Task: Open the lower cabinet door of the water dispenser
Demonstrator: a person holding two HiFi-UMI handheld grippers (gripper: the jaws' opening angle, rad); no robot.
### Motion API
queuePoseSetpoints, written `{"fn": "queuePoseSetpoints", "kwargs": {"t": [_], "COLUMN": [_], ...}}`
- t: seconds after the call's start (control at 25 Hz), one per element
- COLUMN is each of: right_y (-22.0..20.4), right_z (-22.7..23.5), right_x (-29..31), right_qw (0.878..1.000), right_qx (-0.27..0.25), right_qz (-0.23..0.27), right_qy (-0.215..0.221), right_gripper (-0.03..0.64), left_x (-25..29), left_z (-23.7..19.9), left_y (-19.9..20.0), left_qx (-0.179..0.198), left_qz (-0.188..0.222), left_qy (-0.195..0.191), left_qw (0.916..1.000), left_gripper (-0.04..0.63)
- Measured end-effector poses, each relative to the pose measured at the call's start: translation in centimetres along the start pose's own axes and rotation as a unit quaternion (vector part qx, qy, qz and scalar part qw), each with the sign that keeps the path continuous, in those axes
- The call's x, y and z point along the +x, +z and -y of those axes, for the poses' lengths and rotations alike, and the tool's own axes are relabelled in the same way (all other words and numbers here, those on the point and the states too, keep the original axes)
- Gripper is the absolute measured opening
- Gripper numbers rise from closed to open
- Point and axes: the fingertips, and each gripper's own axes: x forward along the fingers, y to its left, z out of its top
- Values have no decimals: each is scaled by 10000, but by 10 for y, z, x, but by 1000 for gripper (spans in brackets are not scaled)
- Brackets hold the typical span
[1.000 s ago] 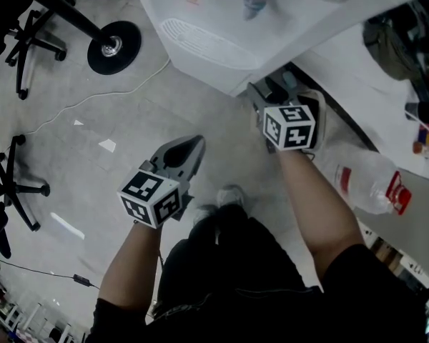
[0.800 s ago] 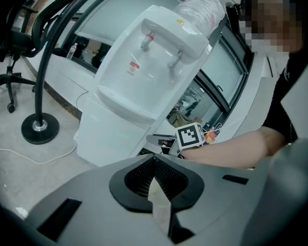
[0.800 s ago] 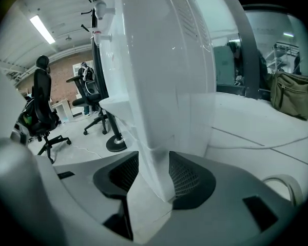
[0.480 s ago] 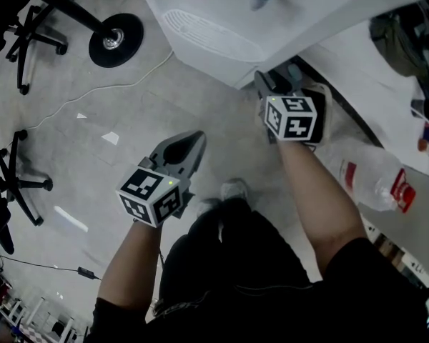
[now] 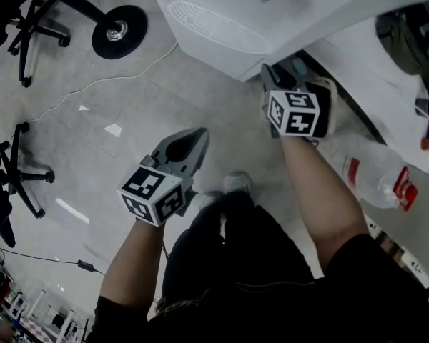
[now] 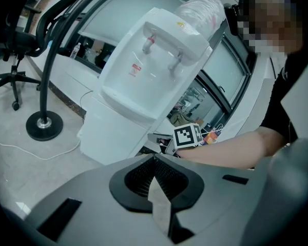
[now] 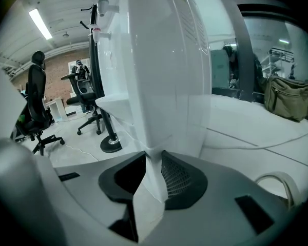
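The white water dispenser stands at the top of the head view, and I see its taps and lower cabinet in the left gripper view. My right gripper is at the dispenser's lower corner. Its jaws have just been closing, and in the right gripper view the white edge of the lower cabinet door fills the gap between the pads. My left gripper hangs above the floor, away from the dispenser, shut with nothing in it.
A round black stand base and a white cable lie left of the dispenser. Office chairs stand at the far left. A plastic bottle lies by the white counter at the right, with a bag on it.
The right gripper's jaws have narrowed onto the dispenser's lower edge. Both hands stay almost where they were, and the view has shifted slightly.
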Motion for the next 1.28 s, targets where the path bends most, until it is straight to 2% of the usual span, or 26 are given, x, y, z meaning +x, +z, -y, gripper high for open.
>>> {"fn": "queuePoseSetpoints", "kwargs": {"t": [0.76, 1.28], "right_y": [-5, -21], "right_z": [-8, -36], "right_x": [-7, -22], "right_qw": [10000, 9986], "right_qx": [-70, 78], "right_qz": [-44, -364], "right_qy": [8, 375], "right_gripper": [94, 92], "left_x": [-6, -27], "left_z": [4, 19], "left_y": [-10, -6], "left_qx": [-180, -462], "left_qz": [8, 74], "left_qy": [131, 308], "left_qw": [9998, 9984], "left_gripper": [-1, 0]}}
